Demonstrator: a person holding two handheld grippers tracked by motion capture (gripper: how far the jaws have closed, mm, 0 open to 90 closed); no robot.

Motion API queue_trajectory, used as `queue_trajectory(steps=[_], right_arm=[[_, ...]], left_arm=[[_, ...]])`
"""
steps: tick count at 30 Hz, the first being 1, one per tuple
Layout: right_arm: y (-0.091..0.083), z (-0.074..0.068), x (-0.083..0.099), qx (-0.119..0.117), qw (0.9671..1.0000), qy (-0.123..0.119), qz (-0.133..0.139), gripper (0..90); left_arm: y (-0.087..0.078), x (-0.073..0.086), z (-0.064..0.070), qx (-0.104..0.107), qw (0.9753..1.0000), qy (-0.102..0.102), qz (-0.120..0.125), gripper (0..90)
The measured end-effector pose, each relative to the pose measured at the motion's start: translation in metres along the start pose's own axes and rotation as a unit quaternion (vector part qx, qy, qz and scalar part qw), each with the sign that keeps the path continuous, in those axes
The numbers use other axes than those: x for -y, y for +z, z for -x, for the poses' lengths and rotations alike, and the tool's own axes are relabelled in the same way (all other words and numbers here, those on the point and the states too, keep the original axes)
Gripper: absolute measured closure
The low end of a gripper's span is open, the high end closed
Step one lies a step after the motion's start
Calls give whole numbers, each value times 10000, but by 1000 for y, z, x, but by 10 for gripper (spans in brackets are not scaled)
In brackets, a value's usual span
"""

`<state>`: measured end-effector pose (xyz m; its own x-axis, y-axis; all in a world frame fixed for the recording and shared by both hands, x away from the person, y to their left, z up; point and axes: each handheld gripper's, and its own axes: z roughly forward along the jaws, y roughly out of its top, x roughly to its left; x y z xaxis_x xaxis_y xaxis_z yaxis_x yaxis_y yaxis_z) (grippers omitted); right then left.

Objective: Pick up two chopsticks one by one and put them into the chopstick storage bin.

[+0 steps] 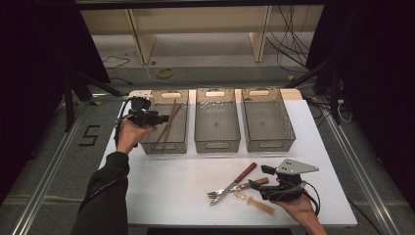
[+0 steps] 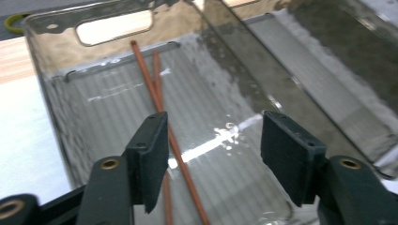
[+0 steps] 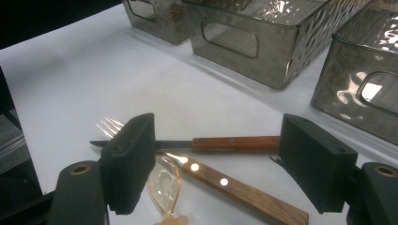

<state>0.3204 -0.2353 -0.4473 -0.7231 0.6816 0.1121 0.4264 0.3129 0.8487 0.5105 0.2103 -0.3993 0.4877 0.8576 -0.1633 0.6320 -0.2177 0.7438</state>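
Two chopsticks (image 2: 157, 101) lie in the left bin (image 1: 182, 128) under the wide-open left gripper (image 2: 213, 159), while the right gripper (image 3: 218, 166), jaws spread, hovers at five o'clock over the knife (image 3: 220, 143), likely the next pick, needing a squeeze.

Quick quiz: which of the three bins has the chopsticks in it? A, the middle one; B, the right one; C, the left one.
C: the chopsticks lie inside the left bin, under the open left gripper, while the middle bin and right bin look empty.
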Motion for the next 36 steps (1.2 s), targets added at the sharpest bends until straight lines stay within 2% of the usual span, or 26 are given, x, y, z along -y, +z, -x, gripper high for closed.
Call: queue_trajectory(steps=[5, 9, 12, 17, 19, 21, 27, 32, 36], right_arm=[[0, 0, 0, -5, 10000, 4, -7, 288], [-1, -1, 0, -14, 10000, 8, -34, 285], [0, -2, 0, -27, 10000, 11, -71, 285], [1, -4, -1, -46, 9998, -4, -183, 286], [1, -4, -1, -60, 9997, -27, -221, 287], [2, -5, -1, -64, 9996, -47, -284, 287], [2, -5, -1, -67, 9990, -72, -445, 288], [2, -8, -2, -81, 9977, -145, -652, 288], [4, -9, -1, -86, 9965, -202, -804, 288]], left_arm=[[-11, 8, 12, 137, 9997, 94, 167, 363], [-22, 16, 17, 374, 9984, -35, 415, 340], [-29, 24, 22, 424, 9976, 0, 547, 319], [-32, 32, 29, 488, 9975, 110, 498, 307], [-34, 34, 30, 450, 9978, 135, 475, 296], [-35, 38, 32, 502, 9970, 99, 585, 286], [-32, 51, 45, 734, 9950, 229, 633, 256], [-33, 60, 55, 821, 9929, 355, 780, 242], [-31, 69, 61, 831, 9925, 413, 798, 230]])
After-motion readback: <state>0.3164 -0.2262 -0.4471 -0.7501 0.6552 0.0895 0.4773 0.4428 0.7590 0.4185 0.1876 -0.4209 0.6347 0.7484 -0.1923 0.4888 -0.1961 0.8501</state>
